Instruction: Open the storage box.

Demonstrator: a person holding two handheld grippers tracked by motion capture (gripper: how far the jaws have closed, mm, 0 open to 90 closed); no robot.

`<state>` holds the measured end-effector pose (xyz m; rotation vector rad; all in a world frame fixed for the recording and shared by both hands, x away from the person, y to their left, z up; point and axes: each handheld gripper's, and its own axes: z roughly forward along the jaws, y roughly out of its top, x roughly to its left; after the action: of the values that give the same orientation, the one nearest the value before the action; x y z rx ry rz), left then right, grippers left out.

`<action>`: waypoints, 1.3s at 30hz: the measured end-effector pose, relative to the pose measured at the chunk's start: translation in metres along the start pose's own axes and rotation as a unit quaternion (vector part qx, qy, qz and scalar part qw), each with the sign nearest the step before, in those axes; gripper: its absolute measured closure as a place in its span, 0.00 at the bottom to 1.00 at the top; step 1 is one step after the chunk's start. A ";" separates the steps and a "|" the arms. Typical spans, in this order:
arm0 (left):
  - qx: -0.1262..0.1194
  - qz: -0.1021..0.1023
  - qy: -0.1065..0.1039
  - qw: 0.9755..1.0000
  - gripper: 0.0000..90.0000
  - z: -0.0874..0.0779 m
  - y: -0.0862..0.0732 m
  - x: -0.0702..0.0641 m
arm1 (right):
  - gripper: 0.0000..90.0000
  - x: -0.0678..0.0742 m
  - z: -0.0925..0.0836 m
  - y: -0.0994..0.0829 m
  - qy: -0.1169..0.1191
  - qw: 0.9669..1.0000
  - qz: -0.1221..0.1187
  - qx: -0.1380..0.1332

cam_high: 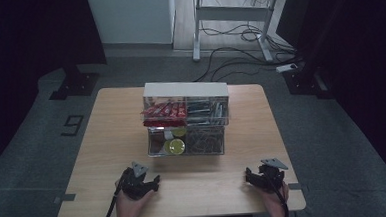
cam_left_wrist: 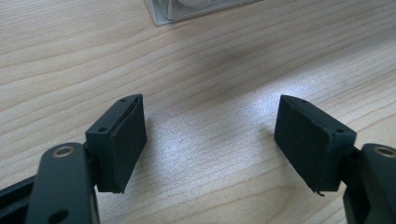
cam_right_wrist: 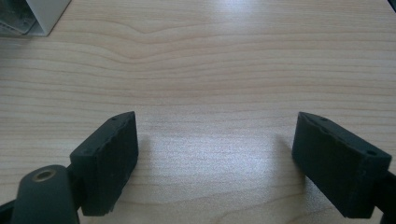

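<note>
left gripper [cam_high: 144, 182] jaws spread, empty, near table [cam_high: 225, 197] edge | right gripper [cam_high: 264, 177] same, gaping | organizer [cam_high: 185, 120] mid-table, well ahead, two clear drawers pulled out | likely rigid, slick, light plastic; take a drawer's front lip, pull level
</note>
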<state>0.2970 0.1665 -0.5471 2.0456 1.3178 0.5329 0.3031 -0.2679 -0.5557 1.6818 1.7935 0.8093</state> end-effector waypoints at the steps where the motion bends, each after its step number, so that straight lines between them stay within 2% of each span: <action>1: 0.000 0.000 0.000 1.000 0.27 0.000 0.000 0.000 | 0.16 0.000 0.000 0.000 0.000 1.000 0.000 0.000; 26: 0.000 0.001 0.000 1.000 0.27 0.001 0.001 0.000 | 0.16 0.000 0.000 -0.001 -0.001 1.000 0.000 -0.001; 29: -0.003 0.002 -0.003 1.000 0.31 0.000 0.001 0.000 | 0.16 0.000 -0.001 -0.001 -0.001 1.000 0.000 -0.001; 35: -0.004 0.007 -0.008 1.000 0.34 -0.002 -0.002 0.000 | 0.16 0.000 0.000 0.000 -0.001 1.000 0.000 -0.001; 39: -0.013 0.005 -0.011 1.000 0.42 -0.006 -0.002 -0.002 | 0.16 0.000 0.000 0.000 0.000 1.000 0.000 -0.001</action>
<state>0.2908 0.1667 -0.5446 2.0332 1.2818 0.5274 0.3026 -0.2684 -0.5557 1.6818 1.7915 0.8097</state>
